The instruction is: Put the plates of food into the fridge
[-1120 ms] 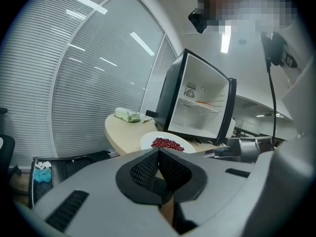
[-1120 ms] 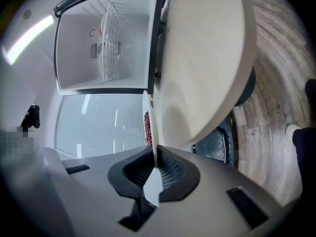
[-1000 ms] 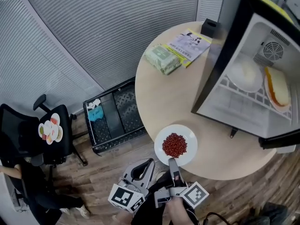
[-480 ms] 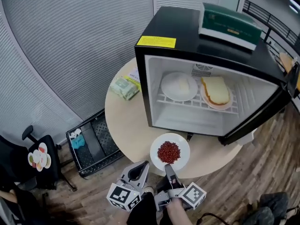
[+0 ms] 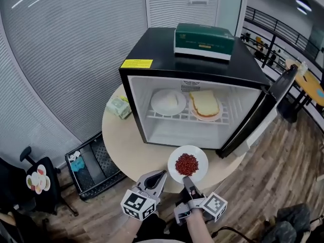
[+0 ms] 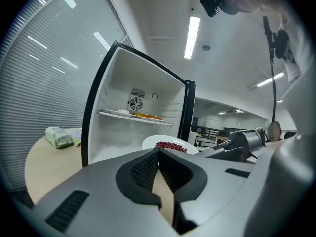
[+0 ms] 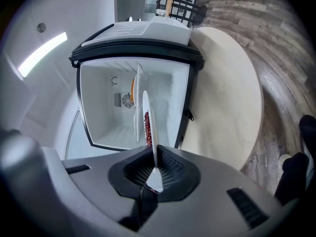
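A white plate of red beans hangs level over the round table's near edge, in front of the open black fridge. My right gripper is shut on the plate's near rim; in the right gripper view the plate runs edge-on out of the jaws toward the fridge. The upper shelf holds a white plate with pale food and a plate with bread. My left gripper hovers left of the bean plate, shut and empty, and sees the beans ahead.
The fridge door stands swung open to the right. A green box lies on the fridge top. A green packet rests on the table to the left. A black crate and a chair stand on the wooden floor.
The head view has swung round to face the fridge opening. My right gripper stays shut on the bean plate's rim. Both grippers keep their places at the table's near edge.
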{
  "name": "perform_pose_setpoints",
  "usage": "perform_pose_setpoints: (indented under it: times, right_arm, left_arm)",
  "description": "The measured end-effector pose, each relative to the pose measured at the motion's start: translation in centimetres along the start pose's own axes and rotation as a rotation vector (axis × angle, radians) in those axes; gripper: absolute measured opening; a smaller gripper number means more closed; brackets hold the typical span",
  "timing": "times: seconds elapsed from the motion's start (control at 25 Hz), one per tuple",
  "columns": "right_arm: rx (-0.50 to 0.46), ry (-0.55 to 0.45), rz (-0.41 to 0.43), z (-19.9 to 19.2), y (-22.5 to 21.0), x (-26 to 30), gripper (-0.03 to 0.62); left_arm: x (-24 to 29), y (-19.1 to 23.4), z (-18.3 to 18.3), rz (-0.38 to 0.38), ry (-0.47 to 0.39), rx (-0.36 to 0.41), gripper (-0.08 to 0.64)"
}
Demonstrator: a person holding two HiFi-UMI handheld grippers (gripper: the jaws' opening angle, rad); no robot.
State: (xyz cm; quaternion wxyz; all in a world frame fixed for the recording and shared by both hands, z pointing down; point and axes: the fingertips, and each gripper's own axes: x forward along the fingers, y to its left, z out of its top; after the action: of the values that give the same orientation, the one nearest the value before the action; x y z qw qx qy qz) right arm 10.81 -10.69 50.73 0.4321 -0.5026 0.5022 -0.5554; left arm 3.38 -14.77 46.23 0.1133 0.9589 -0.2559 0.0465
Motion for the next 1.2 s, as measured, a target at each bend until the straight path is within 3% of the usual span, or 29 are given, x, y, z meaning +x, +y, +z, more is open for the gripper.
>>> perform_pose_setpoints:
  times: [0.4, 0.72, 0.96, 1.2]
  right_arm:
    - [0.013, -0.01, -0.019, 6.6, -1.9, 4.4, 0.018]
    - [0.015, 0.024, -0.072, 10.7, -3.8, 12.0, 0.018]
    - [0.071, 0.005, -0.13, 12.9, -5.4, 16.3, 0.018]
    - [0.135, -0.04, -0.169, 14.4, -6.2, 18.9, 0.018]
  left_arm:
    - [5.5, 0.1, 0.3, 0.0, -0.006, 0.004, 0.005]
    - [12.5, 5.3, -0.3, 0.025, -0.012, 0.025, 0.005]
    - [16.0, 8.4, -1.1, 0.017, -0.004, 0.008, 0.005]
    - [17.2, 8.7, -1.3, -0.02, 0.003, 0.006, 0.005]
